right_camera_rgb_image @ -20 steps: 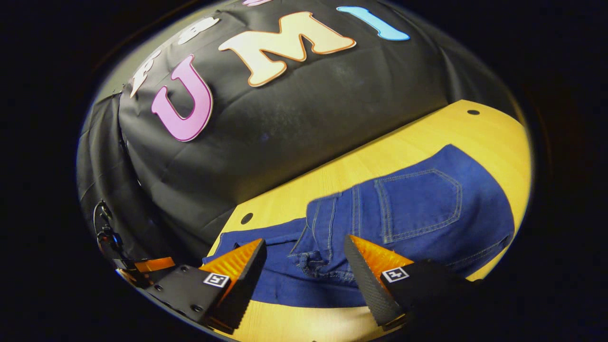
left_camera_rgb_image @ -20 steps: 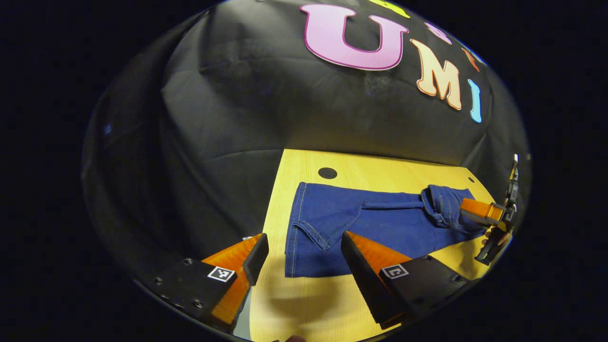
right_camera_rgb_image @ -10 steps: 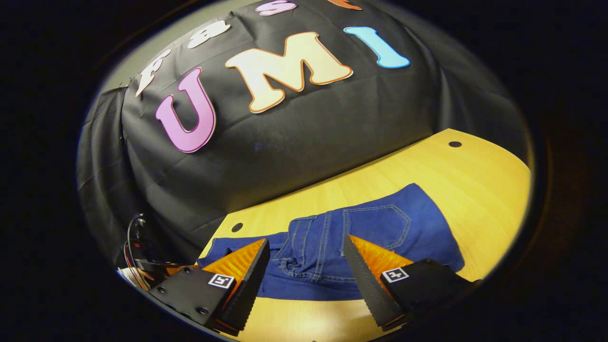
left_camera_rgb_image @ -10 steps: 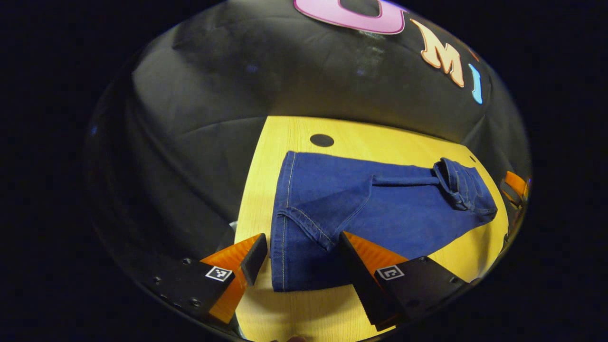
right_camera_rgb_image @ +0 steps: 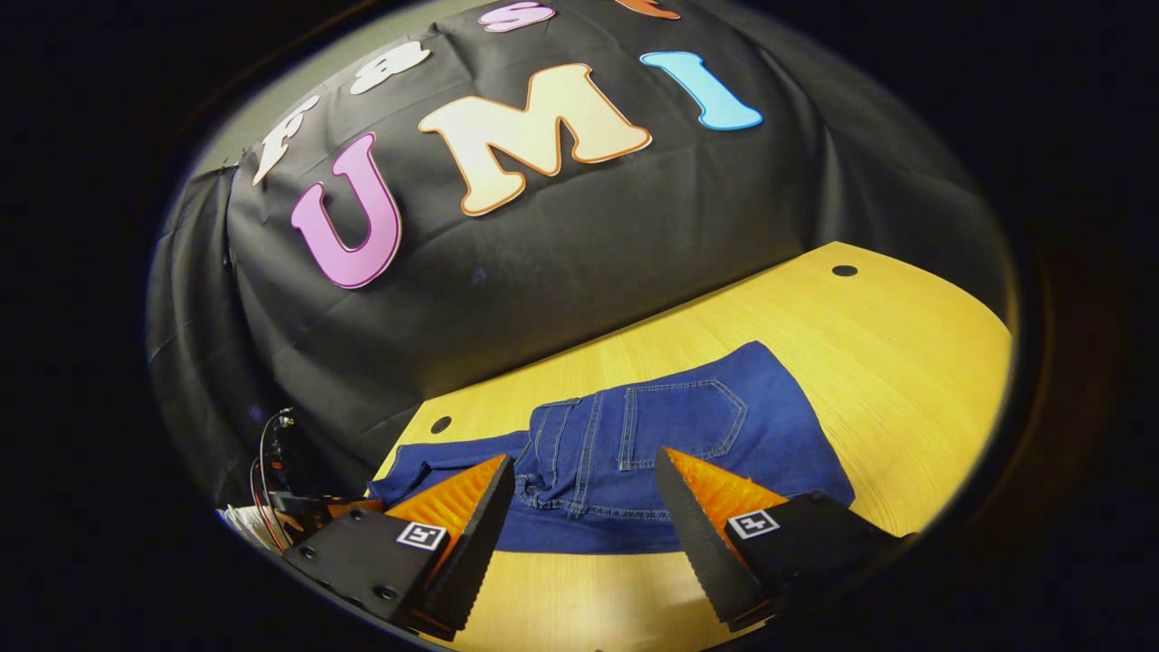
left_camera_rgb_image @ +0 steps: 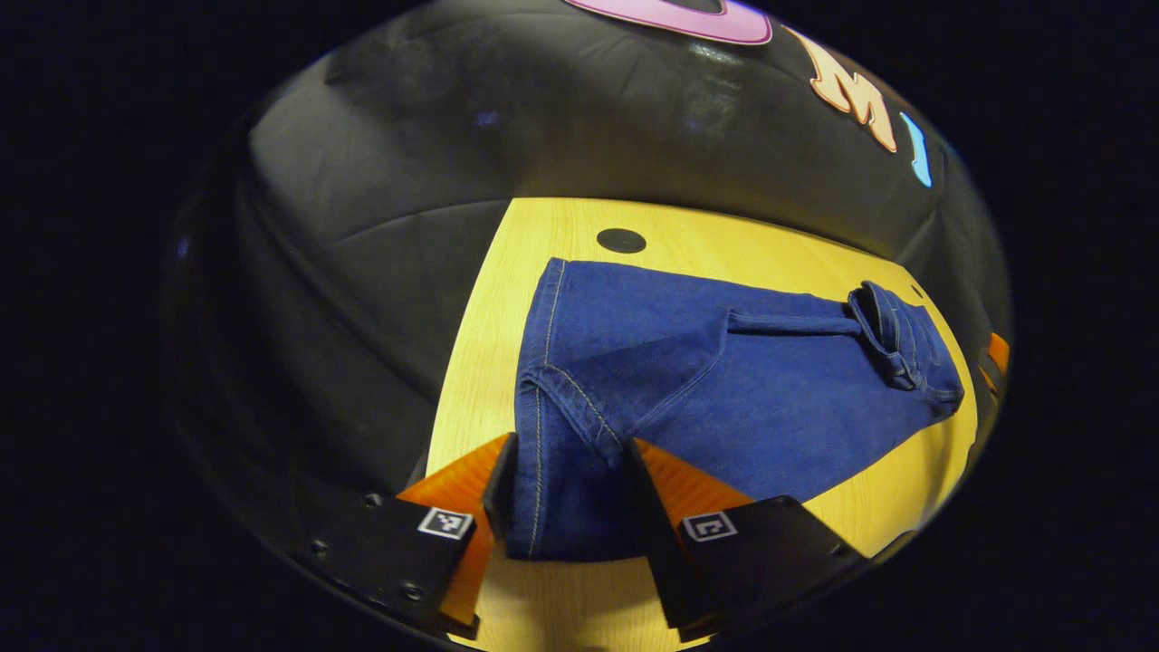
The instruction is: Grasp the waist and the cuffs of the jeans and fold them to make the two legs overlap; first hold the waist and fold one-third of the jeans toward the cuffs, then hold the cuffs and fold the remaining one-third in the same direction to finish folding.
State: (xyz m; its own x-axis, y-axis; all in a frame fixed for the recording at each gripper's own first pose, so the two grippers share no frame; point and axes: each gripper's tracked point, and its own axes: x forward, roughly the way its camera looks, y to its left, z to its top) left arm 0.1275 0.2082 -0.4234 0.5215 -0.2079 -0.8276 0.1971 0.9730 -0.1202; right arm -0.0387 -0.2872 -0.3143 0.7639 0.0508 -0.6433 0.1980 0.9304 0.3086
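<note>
Two legs of the jeans (left_camera_rgb_image: 724,389) already overlap on the worktop (left_camera_rgb_image: 579,598), waist end folded over toward the cuffs. Our left claw (left_camera_rgb_image: 566,493) straddles the cuff (left_camera_rgb_image: 557,489), fingers at either side of the denim; we cannot tell whether they pinch it yet. Our right claw (right_camera_rgb_image: 584,516) hangs open above the waist fold (right_camera_rgb_image: 634,453), holding nothing. We judge the cuff fold is next: seat both layers deep between the fingers, lift low, carry evenly.
</note>
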